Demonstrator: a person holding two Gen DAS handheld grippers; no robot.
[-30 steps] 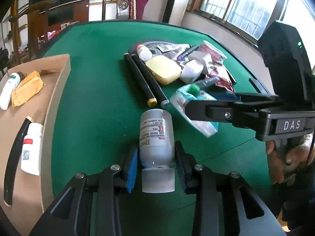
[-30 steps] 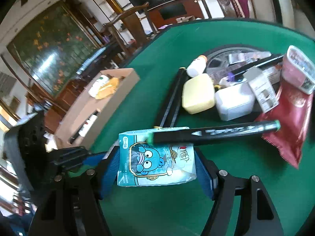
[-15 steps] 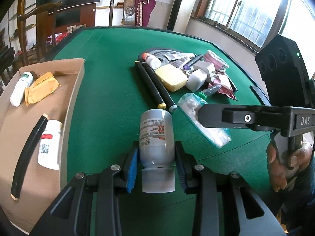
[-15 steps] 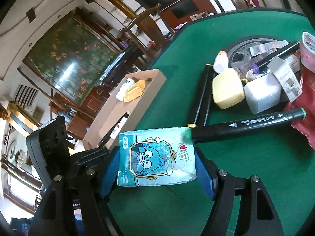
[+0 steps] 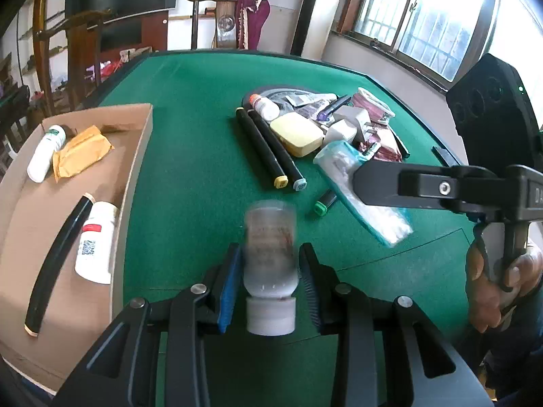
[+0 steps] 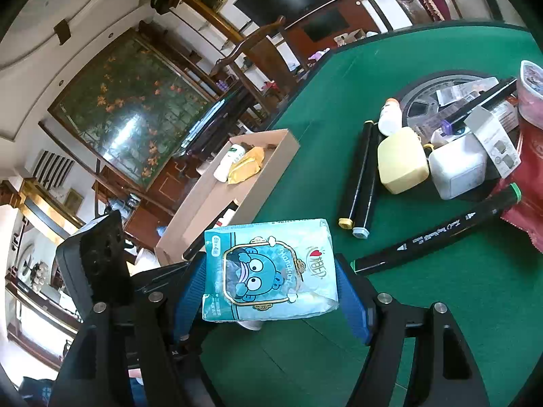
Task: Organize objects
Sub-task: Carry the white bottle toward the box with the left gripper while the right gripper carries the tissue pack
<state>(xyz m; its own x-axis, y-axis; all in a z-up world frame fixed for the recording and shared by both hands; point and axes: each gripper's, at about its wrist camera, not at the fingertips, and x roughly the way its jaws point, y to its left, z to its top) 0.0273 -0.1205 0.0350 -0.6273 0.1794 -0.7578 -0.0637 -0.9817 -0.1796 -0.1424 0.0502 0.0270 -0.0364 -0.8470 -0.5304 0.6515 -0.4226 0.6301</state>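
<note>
My left gripper [image 5: 270, 273] is shut on a grey bottle [image 5: 269, 237] with a white cap, held above the green table [image 5: 190, 108]; the bottle looks blurred. My right gripper [image 6: 271, 288] is shut on a light blue tissue pack [image 6: 269, 269] with a cartoon face, held in the air. From the left wrist view the same pack [image 5: 342, 166] hangs in the right gripper [image 5: 364, 183] to the right of the bottle. An open cardboard box [image 5: 68, 210] lies at the left.
The box holds two white bottles, a yellow packet [image 5: 81, 151] and a black marker [image 5: 56, 264]. Two black markers [image 5: 268, 149], a yellow case [image 5: 298, 134], a white box and red packets form a pile beyond. A green-capped marker [image 6: 437, 230] lies on the felt. A hand [image 5: 499, 271] grips the right handle.
Both grippers have tilted up with their loads. The tissue pack has come away from the green-capped marker, which now lies free on the table. More of the box shows.
</note>
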